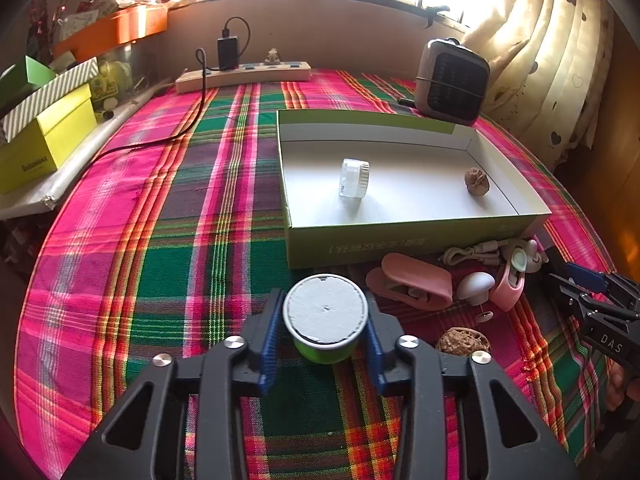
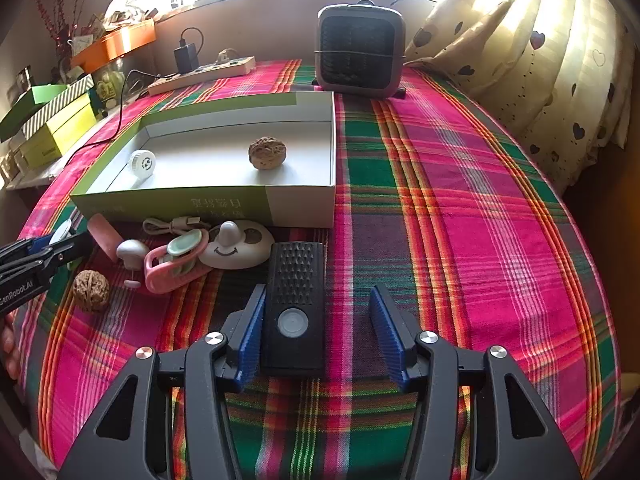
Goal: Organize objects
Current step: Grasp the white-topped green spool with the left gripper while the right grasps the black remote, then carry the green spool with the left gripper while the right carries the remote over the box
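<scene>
Left hand-held gripper (image 1: 325, 332): blue pads pressed on both sides of a small green cup with a grey foil lid (image 1: 325, 316), clamped on it. Right hand-held gripper (image 2: 318, 330): jaws apart around a black remote-like device (image 2: 295, 300) on the plaid worktop (image 2: 460, 220); left pad looks touching, right pad clear. Shallow box (image 2: 304, 204) holds a walnut (image 2: 267, 153) and a small jar (image 1: 354, 179). Second walnut (image 2: 91, 291) and pink clips (image 2: 176, 266) lie just in front of the box.
</scene>
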Demonstrator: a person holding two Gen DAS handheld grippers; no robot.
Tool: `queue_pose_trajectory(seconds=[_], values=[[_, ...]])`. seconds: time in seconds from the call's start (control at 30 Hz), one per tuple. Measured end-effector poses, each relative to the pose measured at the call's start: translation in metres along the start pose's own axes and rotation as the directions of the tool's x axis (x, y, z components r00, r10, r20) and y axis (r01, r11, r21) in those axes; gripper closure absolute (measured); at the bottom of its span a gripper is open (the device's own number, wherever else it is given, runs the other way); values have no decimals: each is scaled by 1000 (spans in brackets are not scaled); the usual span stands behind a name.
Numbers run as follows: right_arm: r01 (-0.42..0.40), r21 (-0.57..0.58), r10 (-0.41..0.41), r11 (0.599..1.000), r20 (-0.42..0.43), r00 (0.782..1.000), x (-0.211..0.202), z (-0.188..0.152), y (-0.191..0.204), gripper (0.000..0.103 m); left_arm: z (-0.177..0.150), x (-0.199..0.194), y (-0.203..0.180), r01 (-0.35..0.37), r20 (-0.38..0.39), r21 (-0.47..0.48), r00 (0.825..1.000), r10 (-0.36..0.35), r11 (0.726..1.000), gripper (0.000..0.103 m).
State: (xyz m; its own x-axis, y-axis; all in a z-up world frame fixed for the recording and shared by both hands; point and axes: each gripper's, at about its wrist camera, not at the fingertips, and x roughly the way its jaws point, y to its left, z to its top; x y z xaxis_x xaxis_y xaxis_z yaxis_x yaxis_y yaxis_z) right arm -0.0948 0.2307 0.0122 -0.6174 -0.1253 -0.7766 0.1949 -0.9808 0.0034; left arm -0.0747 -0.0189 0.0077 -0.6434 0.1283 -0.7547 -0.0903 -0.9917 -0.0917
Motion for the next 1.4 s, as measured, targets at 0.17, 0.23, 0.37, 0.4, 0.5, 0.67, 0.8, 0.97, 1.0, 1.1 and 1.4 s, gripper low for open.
queue_pose_trajectory(seconds=[0.17,0.23,0.37,0.4,0.5,0.67,0.8,0.97,1.0,1.1,1.4], values=[[2,-2,-2,1000,4,1000,-1,-1,0,64,0,0,0,-1,0,0,1000,1,1000,73],[2,-2,-2,1000,4,1000,-1,-1,0,65,0,0,0,0,0,0,1000,0,1000,73],[1,-1,-1,1000,6,1000,-1,-1,0,71,-1,0,0,-1,1,-1,1000,1,1000,73],[1,-1,-1,1000,7,1000,-1,-1,-1,74,-1,0,0,-1,1,-1,1000,1,1000,75],[2,-4,-2,1000,7,1000,-2,-1,0,75,-1,-1,0,-2,5,0,1000,2,1000,78],[2,-8,-2,1000,7,1000,-2,-1,0,75,-1,-2,-1,-2,9,5,1000,2,1000,87],[2,-7,-2,1000,7,1000,-2,-1,1,75,-1,-2,-1,-2,9,4,1000,2,1000,88],[3,-6,-2,1000,8,1000,-2,-1,1,75,-1,-1,-1,-3,9,5,1000,3,1000,88],[2,-6,-2,1000,8,1000,-2,-1,1,75,-1,-1,-1,-3,9,5,1000,3,1000,88],[3,-6,-3,1000,8,1000,-2,-1,1,75,-1,-1,-1,-3,9,5,1000,3,1000,88],[0,-8,0,1000,8,1000,-2,-2,1,75,-1,-3,-2,-3,12,10,1000,2,1000,88]])
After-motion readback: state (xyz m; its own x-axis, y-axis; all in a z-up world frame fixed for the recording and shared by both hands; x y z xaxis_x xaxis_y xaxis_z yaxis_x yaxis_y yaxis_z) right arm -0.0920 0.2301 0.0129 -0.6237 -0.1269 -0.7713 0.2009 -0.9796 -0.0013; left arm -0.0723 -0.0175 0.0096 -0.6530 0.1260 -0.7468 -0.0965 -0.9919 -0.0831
